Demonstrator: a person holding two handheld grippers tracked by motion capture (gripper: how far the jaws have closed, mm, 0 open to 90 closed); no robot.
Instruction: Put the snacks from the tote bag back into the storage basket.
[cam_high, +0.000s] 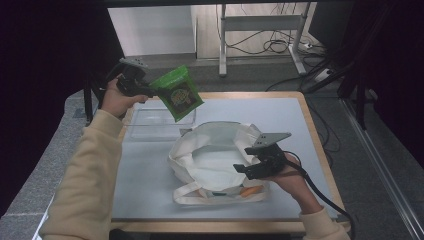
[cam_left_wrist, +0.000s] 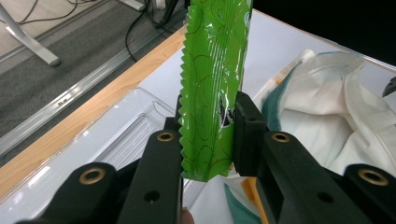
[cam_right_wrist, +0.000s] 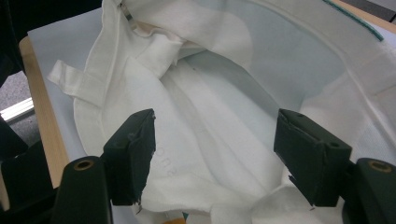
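High view first: the left tool (cam_high: 150, 91) is raised above the far left corner of the tabletop (cam_high: 150, 170), clamped on the edge of a green snack packet (cam_high: 178, 93) that hangs tilted in the air over a clear plastic tray (cam_high: 145, 125). The tray lies on the tabletop just beyond a white tote bag (cam_high: 220, 160), whose mouth gapes upward near the middle. The right tool (cam_high: 241, 169) sits low at the near right rim of the bag, its jaws standing apart with nothing gripped between them. An orange patch shows at the bag's near edge, too small to identify.

Left gripper view looks along the two black jaws, which press on both faces of the green snack packet (cam_left_wrist: 212, 88); the packet stands upright between them, its serrated side edge toward the clear plastic tray (cam_left_wrist: 116, 135), with the white tote bag (cam_left_wrist: 336, 116) on the other side.

Right gripper view shows the right tool (cam_right_wrist: 215, 154) spread wide over the open mouth of the white tote bag (cam_right_wrist: 205, 84), the pads (cam_right_wrist: 133, 149) clear of the cloth lining below.
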